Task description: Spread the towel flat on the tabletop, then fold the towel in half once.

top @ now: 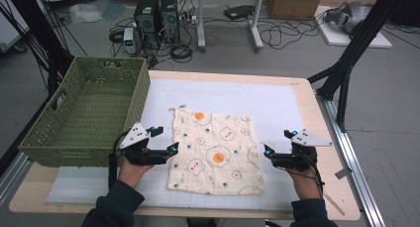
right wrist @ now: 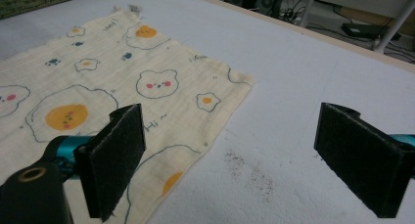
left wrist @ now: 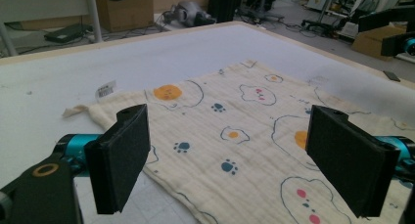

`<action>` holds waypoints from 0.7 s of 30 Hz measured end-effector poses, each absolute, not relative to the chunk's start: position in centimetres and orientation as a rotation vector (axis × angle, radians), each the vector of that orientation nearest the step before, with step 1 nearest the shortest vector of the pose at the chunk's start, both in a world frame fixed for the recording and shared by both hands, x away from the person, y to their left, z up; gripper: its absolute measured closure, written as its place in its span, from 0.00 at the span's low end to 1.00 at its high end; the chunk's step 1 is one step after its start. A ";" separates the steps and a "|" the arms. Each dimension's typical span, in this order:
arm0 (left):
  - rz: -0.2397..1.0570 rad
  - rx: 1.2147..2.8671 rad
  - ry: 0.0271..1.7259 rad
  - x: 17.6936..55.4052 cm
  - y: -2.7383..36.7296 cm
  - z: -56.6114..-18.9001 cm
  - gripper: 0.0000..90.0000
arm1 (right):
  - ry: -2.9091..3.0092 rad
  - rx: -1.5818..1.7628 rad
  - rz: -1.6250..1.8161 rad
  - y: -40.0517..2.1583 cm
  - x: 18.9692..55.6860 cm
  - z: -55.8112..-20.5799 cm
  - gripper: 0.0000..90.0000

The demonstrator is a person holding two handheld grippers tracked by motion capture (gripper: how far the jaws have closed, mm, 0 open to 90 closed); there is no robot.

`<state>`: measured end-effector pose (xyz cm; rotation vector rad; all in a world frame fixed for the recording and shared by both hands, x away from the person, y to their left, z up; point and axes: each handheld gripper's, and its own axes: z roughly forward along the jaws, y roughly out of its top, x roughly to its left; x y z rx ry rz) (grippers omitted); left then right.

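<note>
Cloth [top: 214, 151] printed with eggs and bears lies flat mid-table beside the green wicker basket [top: 89, 113]; my left gripper [top: 166, 140] and right gripper [top: 275, 141] flank it, jaws spread and empty, poised for its side edges.

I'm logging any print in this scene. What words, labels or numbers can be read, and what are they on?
"Hi~": printed on the cloth, beside the bear face, seen in the right gripper view.
More handwriting-style print near the cloth's far corner: too small to read.
Small white tag at the cloth's corner: has print, too blurred to read.
</note>
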<state>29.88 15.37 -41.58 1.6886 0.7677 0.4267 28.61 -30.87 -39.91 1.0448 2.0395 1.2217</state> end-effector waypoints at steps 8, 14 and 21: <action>0.422 1.685 0.796 29.9 16.0 -42.0 0.19 | 2.061 1.080 1.214 -30.8 29.5 -40.6 0.12; 0.408 1.684 0.801 29.9 16.1 -42.1 0.19 | 2.067 1.073 1.210 -30.7 29.7 -40.7 0.12; 0.396 1.682 0.817 30.0 16.1 -42.2 0.19 | 2.068 1.085 1.201 -30.6 29.8 -40.8 0.12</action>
